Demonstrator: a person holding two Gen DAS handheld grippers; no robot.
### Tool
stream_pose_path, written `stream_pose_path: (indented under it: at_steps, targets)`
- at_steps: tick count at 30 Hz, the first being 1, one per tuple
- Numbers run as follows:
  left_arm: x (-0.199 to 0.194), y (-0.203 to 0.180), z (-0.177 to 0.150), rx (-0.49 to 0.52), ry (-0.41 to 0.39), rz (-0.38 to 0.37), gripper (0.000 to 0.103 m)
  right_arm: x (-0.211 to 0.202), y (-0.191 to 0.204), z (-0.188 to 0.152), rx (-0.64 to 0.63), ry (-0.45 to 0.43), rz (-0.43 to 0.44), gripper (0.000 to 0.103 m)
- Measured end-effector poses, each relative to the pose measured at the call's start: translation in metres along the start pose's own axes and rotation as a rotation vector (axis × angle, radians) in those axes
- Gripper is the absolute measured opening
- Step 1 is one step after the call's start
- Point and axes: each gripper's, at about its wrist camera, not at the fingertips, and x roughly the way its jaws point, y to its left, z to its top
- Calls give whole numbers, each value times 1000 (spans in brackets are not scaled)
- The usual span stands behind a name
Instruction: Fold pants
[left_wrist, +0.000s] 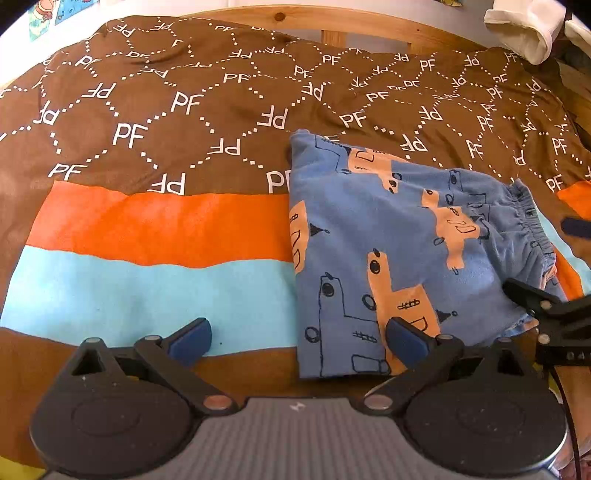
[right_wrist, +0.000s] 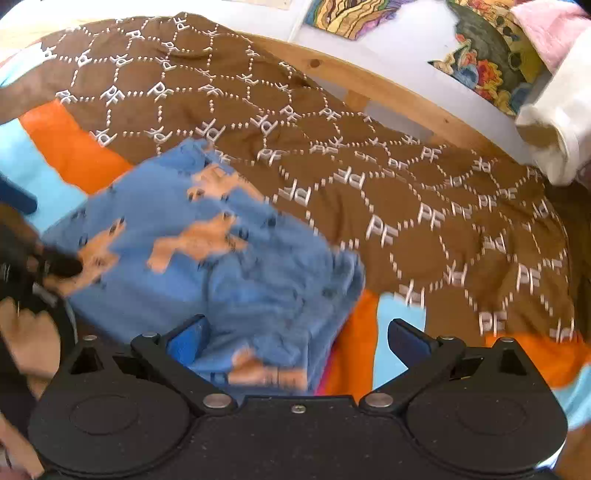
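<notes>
Since the pants (left_wrist: 406, 251) lie folded on the bed (left_wrist: 147, 229), I hold both grippers' fingers spread — left gripper (left_wrist: 299, 339), right gripper (right_wrist: 299, 343) — gripping nothing.

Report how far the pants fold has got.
Done: the pants lie on the bedspread as a compact folded rectangle, waistband at one end. In hand: nothing; the left gripper and right gripper both hover with jaws open. Left: perhaps one more fold or smoothing.
</notes>
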Motion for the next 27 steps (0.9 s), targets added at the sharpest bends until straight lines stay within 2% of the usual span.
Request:
stream_pose_path:
  at_steps: [5,12,15,17,20,23,25,27]
  targets:
    - [-1,1,1,-2,11,-2,102,-8,-14,-14,154,28,21,102]
    - [-4,1,2,3,36,-10,102,-14,-17,-19,194,34,29,102]
    - [-9,5,7,11,23,-57,103,-20,-26,-13,234,-6,61,102]
    - [-15,10,11,-2,-25,-104,103,-21,-36,-7,249,-41,101,102]
    - [-17,17,18,-43,-61,-177,103,-8,-58,4,303,-57,211,102]
    - [-8,18,18,-59,-60,-229,103,23,-84,11,416,-19,367,102]
    - [1,19,16,-66,-29,-246,103,46,-98,12,492,15,435,102]
    - [3,21,13,-79,-35,-255,103,66,-111,12,554,35,499,102]
